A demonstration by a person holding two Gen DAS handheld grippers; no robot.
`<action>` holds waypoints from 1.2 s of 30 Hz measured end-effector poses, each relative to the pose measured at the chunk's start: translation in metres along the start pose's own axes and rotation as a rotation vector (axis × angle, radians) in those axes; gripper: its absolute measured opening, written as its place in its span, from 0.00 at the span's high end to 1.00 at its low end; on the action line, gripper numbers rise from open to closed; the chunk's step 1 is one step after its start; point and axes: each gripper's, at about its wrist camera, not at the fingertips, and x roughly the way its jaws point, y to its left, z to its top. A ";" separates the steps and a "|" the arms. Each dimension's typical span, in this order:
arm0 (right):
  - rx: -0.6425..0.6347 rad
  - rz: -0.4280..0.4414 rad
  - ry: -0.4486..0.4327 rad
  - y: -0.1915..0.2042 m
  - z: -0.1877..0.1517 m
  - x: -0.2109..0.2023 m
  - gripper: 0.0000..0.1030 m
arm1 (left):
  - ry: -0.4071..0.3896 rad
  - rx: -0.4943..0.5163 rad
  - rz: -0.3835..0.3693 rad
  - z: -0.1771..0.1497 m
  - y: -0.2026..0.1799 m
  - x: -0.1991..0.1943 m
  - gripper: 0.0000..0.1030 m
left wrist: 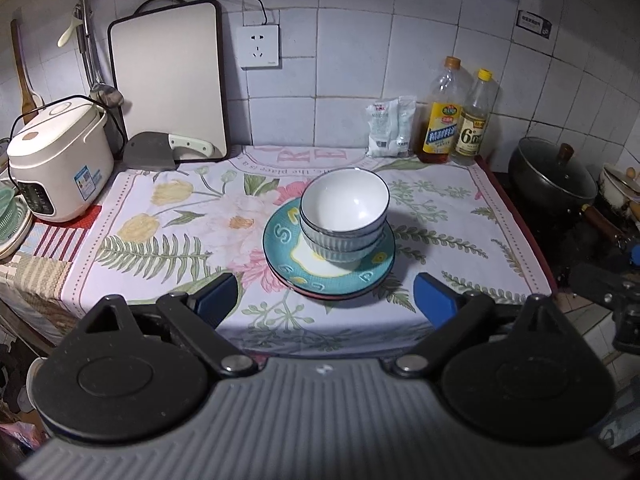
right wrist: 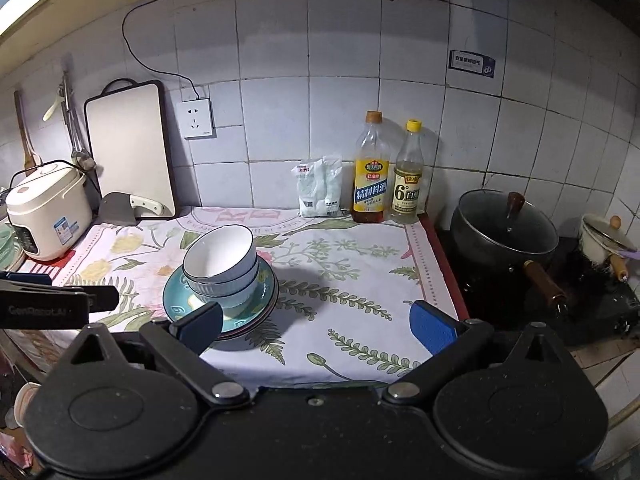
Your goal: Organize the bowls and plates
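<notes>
Stacked white bowls with dark rims [left wrist: 344, 208] sit on a teal plate [left wrist: 288, 256], which lies on a red-rimmed plate [left wrist: 332, 296] on the floral cloth. The same stack shows in the right wrist view, bowls [right wrist: 220, 268] on the teal plate [right wrist: 176, 296]. My left gripper [left wrist: 326, 300] is open and empty, just in front of the stack. My right gripper [right wrist: 316, 326] is open and empty, with the stack by its left finger. The left gripper's body shows at the left edge of the right wrist view [right wrist: 52, 300].
A rice cooker [left wrist: 56, 160], cutting board [left wrist: 168, 80] and cleaver [left wrist: 160, 152] stand at the back left. A salt bag [left wrist: 388, 128] and two bottles [left wrist: 456, 116] stand against the wall. A lidded black pot [right wrist: 504, 236] and small white pot [right wrist: 604, 236] sit on the stove at right.
</notes>
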 end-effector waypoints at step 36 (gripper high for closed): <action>0.019 0.005 -0.002 0.001 -0.005 0.010 0.02 | 0.019 0.026 0.074 -0.002 -0.013 -0.002 0.07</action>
